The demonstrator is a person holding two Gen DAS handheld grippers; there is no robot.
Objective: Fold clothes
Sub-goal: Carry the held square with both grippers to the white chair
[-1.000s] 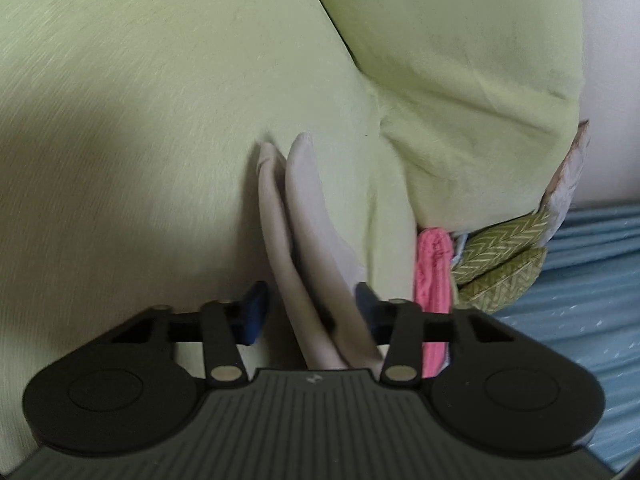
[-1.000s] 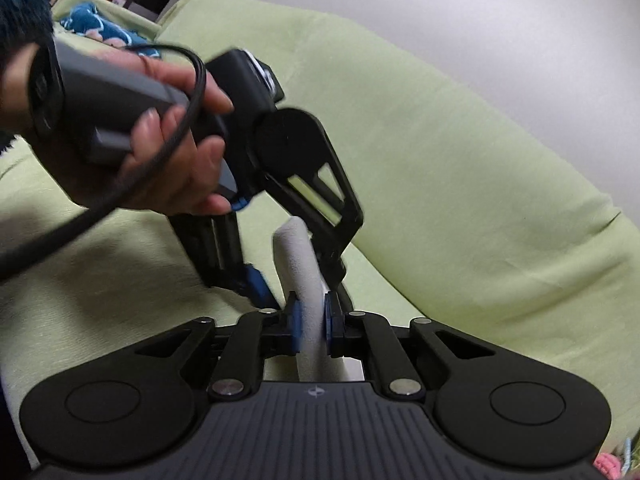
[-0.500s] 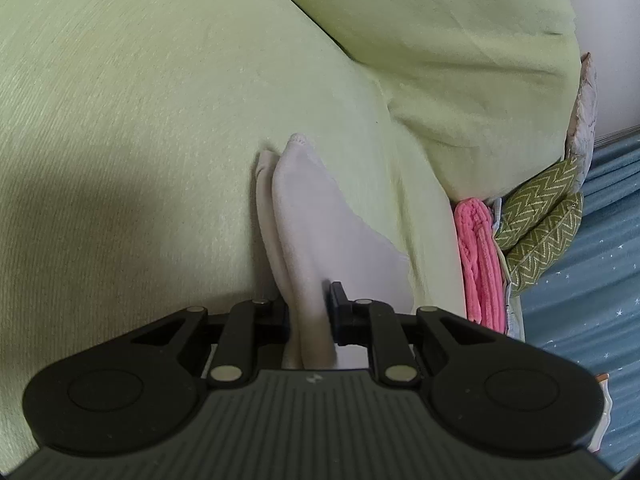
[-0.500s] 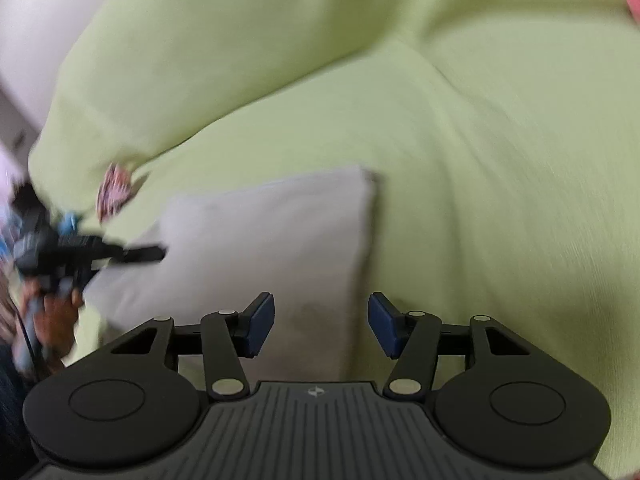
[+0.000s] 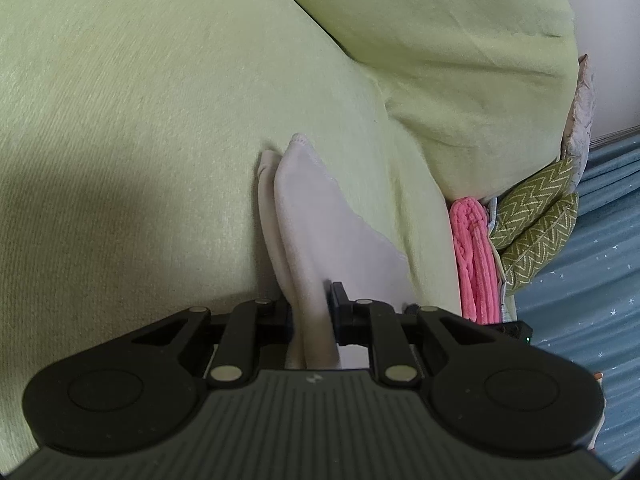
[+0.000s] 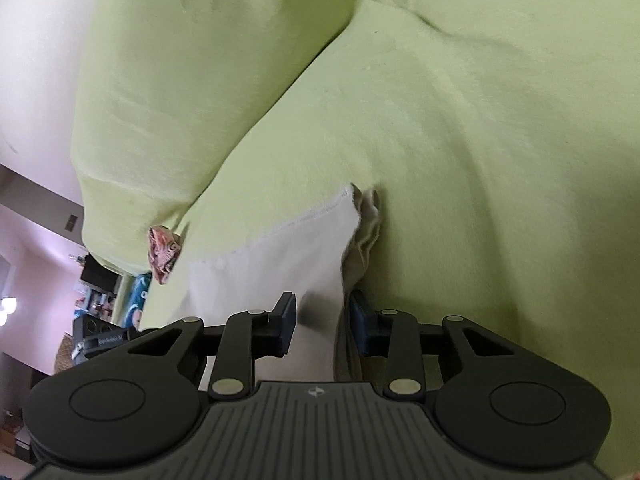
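Left gripper (image 5: 310, 312) clenched on the pale cloth (image 5: 320, 232), its stitched edge ahead of the fingertips. Right gripper (image 6: 322, 326) released, fingers straddling the cloth's corner; bare green sofa cover (image 6: 480, 160) beyond.

Lime-green sofa (image 5: 160, 100), pink knit fabric (image 5: 474, 256), chevron cushions (image 5: 536, 216), blue starred curtain (image 5: 592, 272), perhaps

Big lime-green sofa (image 5: 160, 100) fills most of it. Blue curtain (image 5: 592, 264) just past its end. White wall (image 6: 36, 60) behind the backrest.
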